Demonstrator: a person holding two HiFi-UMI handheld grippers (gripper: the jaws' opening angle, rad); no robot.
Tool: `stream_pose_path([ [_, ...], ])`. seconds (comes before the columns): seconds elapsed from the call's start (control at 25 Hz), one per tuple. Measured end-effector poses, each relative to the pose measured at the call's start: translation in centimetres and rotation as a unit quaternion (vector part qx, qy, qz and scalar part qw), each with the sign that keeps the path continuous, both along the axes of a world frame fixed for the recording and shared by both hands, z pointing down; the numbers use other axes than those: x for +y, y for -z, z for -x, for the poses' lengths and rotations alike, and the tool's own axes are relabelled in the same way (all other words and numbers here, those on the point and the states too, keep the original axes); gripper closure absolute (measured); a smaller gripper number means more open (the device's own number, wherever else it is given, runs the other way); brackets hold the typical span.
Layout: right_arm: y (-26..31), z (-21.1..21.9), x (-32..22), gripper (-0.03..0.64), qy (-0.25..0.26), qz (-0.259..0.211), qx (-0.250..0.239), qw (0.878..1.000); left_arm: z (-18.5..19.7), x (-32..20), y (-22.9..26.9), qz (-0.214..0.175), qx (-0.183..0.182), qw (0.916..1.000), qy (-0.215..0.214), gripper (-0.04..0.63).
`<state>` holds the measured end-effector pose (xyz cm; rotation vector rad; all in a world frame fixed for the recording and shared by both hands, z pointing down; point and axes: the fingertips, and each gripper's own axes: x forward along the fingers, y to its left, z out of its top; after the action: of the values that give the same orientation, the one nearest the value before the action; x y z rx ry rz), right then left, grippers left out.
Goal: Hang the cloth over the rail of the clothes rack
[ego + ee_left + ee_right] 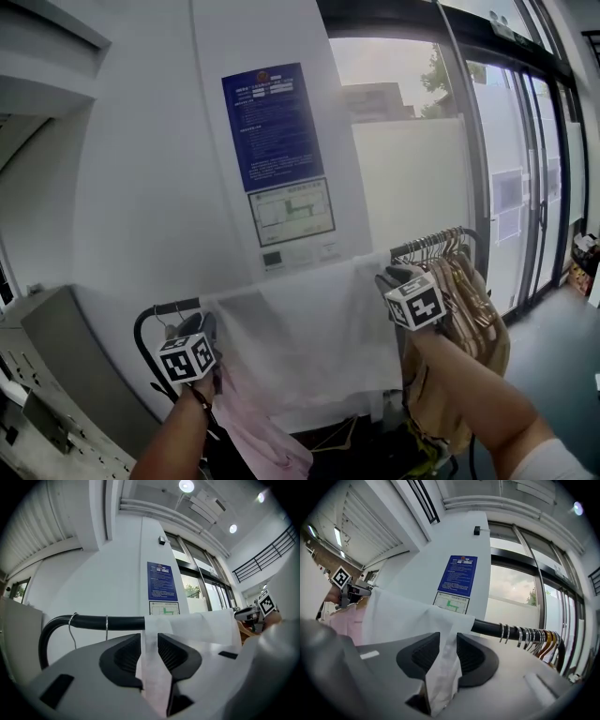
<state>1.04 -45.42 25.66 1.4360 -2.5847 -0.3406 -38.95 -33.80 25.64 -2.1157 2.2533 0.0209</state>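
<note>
- My left gripper and right gripper stand open, each with the cloth's edge loose between its pads.
- The cloth drapes over the rail, which seems to carry it, so no grip is needed.

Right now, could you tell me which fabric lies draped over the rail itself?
The white cloth, spread across the rail; the pink garment hangs below it.

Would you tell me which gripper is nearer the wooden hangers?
Right. The right gripper is beside the hangers; the left gripper is across the cloth, where the rail bends down.
</note>
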Motion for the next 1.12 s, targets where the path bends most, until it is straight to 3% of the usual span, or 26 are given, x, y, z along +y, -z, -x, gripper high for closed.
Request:
stream_pose_path([
  [0.32, -1.4, -0.9, -1.9, 0.529, -0.037, -0.001, 0.007, 0.999, -0.8, -1.7, -0.4, -0.001, -0.005, 0.9999, -0.013, 0.499],
  [0.44, -1.2, -1.5, -2.2, 0.577, -0.046, -0.004, 0.004, 0.999, -0.7, -1.8, -0.2, 0.001, -0.015, 0.9999, -0.008, 0.502],
  [0.64, -1.1, -1.8, -1.9, 0.608, -0.043, -0.007, 0.002, 0.999, -0.3, -1.1, 0.5, -0.006, -0.023, 0.9997, 0.002, 0.572],
  [0.84, 0.2, -2.3, -1.1, 0.611, -0.039, -0.021, -0.003, 0.999, 0.1, -0.1, 1.3, -0.021, -0.021, 0.9996, 0.003, 0.584],
  [1.12, 5.3, -4.2, -1.3, 0.611, -0.049, -0.042, -0.009, 0.998, 2.4, 1.4, 5.2, -0.056, 0.020, 0.9981, 0.015, 0.586],
])
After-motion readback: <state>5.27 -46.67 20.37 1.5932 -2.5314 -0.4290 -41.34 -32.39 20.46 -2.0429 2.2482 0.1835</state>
